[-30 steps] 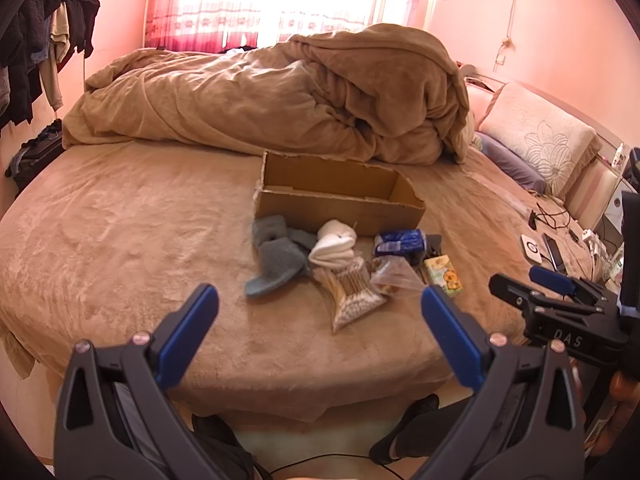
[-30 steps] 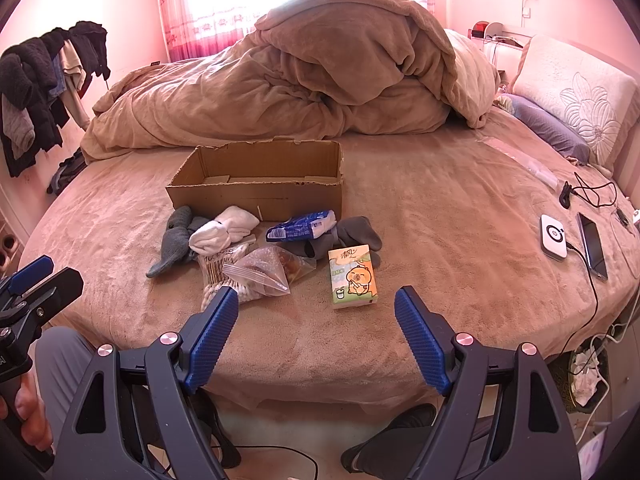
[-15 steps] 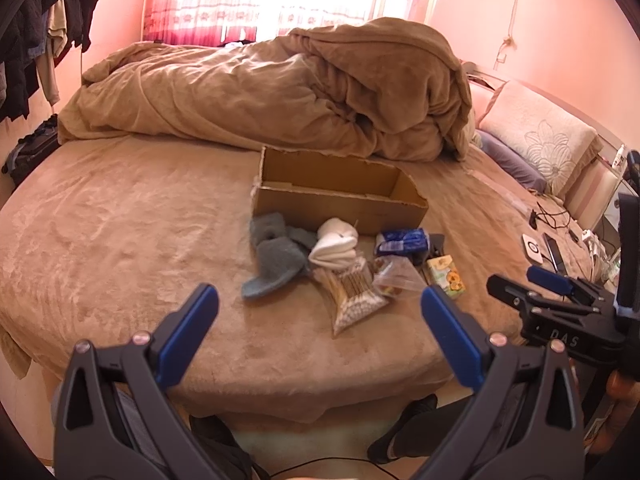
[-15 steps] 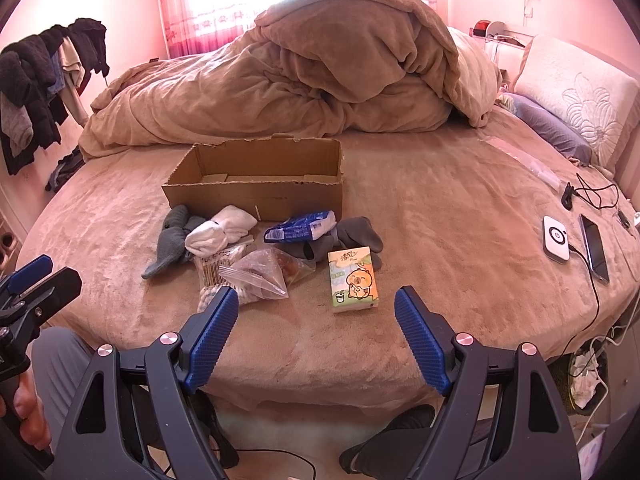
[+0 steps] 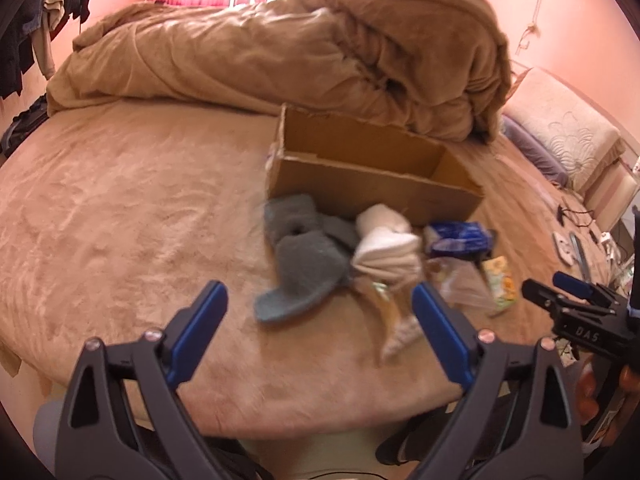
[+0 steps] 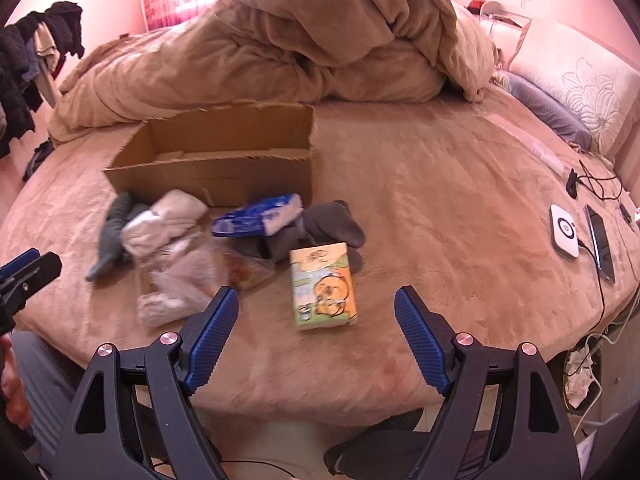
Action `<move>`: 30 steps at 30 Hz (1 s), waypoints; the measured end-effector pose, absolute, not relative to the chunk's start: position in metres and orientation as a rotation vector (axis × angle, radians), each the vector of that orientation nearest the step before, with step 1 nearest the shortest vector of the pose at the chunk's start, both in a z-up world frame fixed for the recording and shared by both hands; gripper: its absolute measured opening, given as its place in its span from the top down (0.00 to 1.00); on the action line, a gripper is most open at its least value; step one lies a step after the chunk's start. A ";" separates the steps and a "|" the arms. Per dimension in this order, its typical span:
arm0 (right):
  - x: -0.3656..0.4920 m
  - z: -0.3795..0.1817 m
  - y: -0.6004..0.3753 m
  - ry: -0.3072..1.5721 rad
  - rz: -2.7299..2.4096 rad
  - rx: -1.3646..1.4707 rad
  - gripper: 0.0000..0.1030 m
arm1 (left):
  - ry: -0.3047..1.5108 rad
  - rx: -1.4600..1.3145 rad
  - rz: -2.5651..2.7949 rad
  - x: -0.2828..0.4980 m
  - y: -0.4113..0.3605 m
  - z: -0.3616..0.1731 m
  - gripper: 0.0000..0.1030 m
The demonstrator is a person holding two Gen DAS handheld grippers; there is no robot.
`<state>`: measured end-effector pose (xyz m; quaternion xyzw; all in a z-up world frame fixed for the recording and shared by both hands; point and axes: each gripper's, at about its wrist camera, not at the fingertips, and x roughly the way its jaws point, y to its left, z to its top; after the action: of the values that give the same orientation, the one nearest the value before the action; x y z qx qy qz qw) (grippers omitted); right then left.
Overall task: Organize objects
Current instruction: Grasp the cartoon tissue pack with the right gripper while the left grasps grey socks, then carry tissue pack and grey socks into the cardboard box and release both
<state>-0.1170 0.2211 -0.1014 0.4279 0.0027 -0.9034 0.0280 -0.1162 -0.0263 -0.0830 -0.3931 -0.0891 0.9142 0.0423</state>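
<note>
An open cardboard box (image 5: 372, 184) (image 6: 216, 160) stands on the bed. In front of it lie grey socks (image 5: 304, 260) (image 6: 110, 232), a white sock roll (image 5: 386, 248) (image 6: 160, 224), a blue packet (image 5: 458, 236) (image 6: 256, 218), a clear bag (image 5: 396, 316) (image 6: 176, 284), darker grey socks (image 6: 328, 228) and a yellow tissue pack (image 5: 498, 284) (image 6: 323, 290). My left gripper (image 5: 320, 328) is open, close before the grey socks. My right gripper (image 6: 316, 332) is open, just short of the tissue pack.
A heaped brown duvet (image 5: 320, 52) fills the back of the bed. Pillows (image 6: 580, 76) lie at the right. A phone (image 6: 600, 240), a white charger (image 6: 564, 236) and cables lie near the right edge. Clothes (image 6: 24, 64) hang at the left.
Both grippers have moved forward toward the pile of objects, which now looks larger and closer. Both stay open. The objects have not moved.
</note>
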 end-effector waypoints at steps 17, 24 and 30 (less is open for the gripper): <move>-0.167 -0.166 0.240 -0.041 -2.653 1.419 0.20 | -0.301 -1.337 2.723 -0.203 -0.043 -0.145 0.15; -0.163 -0.165 0.241 -0.029 -2.639 1.413 0.53 | -0.274 -1.296 2.684 -0.196 -0.030 -0.140 0.50; -0.152 -0.151 0.241 -0.015 -2.655 1.346 0.53 | -0.272 -1.258 2.680 -0.184 -0.030 -0.130 0.62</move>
<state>-0.1519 0.2407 -0.1507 0.4505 -0.0050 -0.8889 0.0824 -0.1840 -0.0304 -0.1301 -0.4215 -0.0912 0.8983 0.0841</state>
